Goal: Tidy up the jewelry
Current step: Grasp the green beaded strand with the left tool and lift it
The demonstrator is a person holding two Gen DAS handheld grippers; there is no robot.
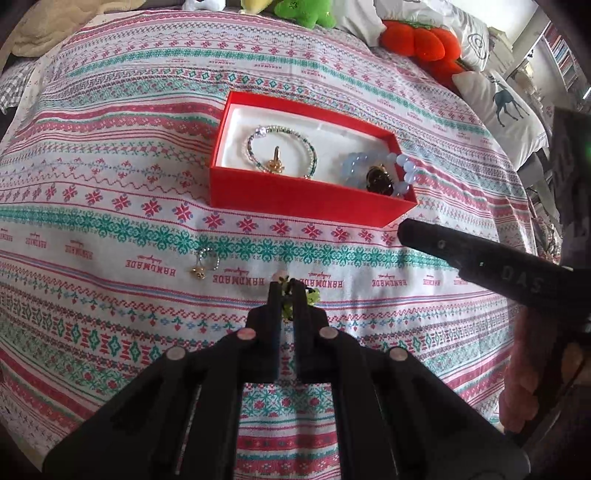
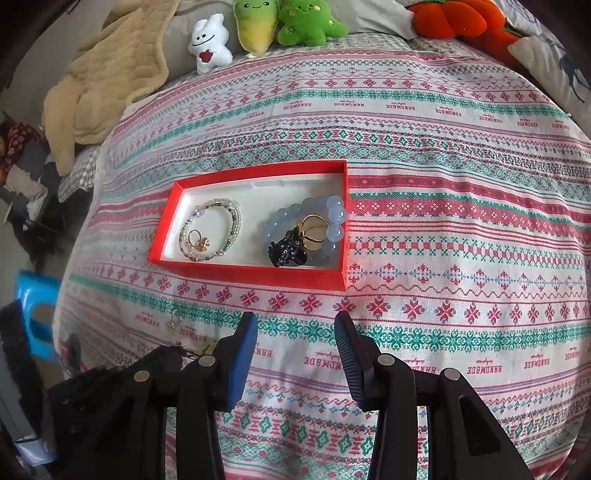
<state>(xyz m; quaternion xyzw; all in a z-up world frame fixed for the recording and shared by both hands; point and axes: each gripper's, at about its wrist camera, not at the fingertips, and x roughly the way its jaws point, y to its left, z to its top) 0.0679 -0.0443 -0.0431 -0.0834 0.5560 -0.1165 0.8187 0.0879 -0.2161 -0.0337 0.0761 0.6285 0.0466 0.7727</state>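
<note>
A red box [image 1: 295, 195] with a white lining sits on the patterned cloth; it also shows in the right wrist view [image 2: 251, 271]. In it lie a thin beaded bracelet [image 1: 312, 155] around a gold ring [image 1: 275, 164], a blue bead bracelet [image 1: 406, 166] and a dark piece [image 1: 378, 181]. My left gripper [image 1: 286, 286] is shut on a small green jewelry piece [image 1: 314, 295] down at the cloth, in front of the box. A small silver and gold earring [image 1: 205, 262] lies to its left. My right gripper [image 2: 295, 321] is open and empty, in front of the box.
The patterned cloth [image 2: 461, 295] covers the bed. Plush toys [image 2: 288, 22], an orange cushion [image 1: 421, 40] and pillows [image 1: 498, 103] lie at the far edge. A beige blanket [image 2: 110, 74] lies at the far left. A blue stool [image 2: 35, 314] stands beside the bed.
</note>
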